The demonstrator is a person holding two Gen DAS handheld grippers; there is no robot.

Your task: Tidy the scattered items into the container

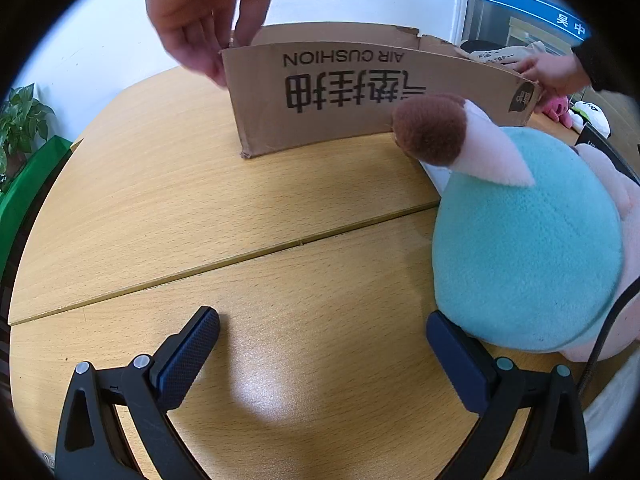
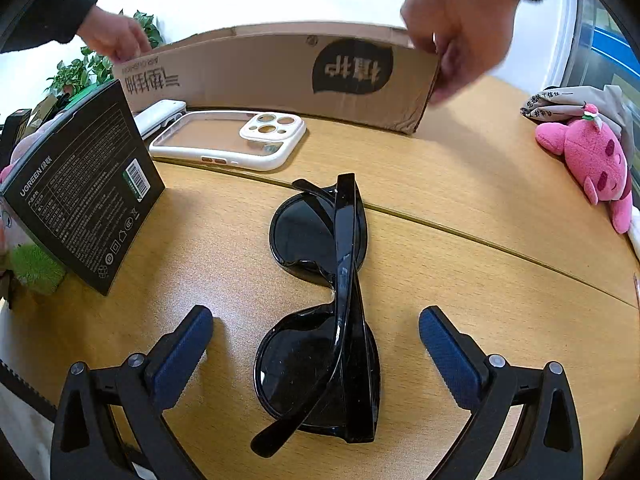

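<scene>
Pretty bright overhead light, big glare patch on the desk [image 1: 260, 392], soft shadows, heavy fisheye warp with black corners, hands [image 2: 456, 24] motion-blurred.

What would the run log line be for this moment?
phase: pre-grasp | left gripper: open, empty | right gripper: open astride sunglasses | cardboard box: held by hands
</scene>
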